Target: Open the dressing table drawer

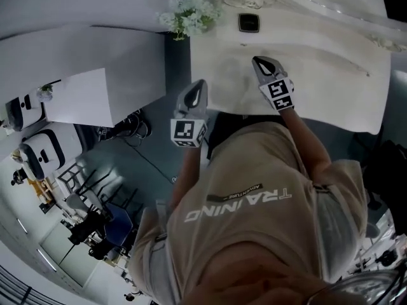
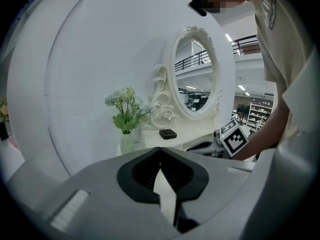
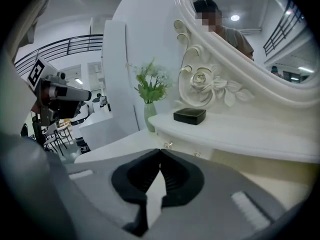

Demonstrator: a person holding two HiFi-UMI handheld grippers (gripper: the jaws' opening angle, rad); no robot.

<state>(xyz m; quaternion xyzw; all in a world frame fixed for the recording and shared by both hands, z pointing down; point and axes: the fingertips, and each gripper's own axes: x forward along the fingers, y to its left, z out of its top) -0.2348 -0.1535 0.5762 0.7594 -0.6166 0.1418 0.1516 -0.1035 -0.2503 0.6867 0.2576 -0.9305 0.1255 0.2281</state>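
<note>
The white dressing table (image 1: 318, 62) fills the upper right of the head view. In the right gripper view two small drawer knobs (image 3: 167, 145) show on its front, below the raised shelf (image 3: 235, 134). My right gripper (image 1: 267, 64) hovers over the table top, jaws shut and empty (image 3: 160, 151). Off the table's left front corner, above the floor, my left gripper (image 1: 197, 91) points toward the table. Its jaws meet at the tips with nothing between them (image 2: 160, 150). Neither gripper touches a knob.
A vase of white flowers (image 1: 191, 11) and a small black box (image 1: 248, 23) stand on the table by the ornate oval mirror (image 2: 195, 74). A white partition and counter (image 1: 121, 75) lie left of the table. Chairs (image 1: 82, 189) stand farther left.
</note>
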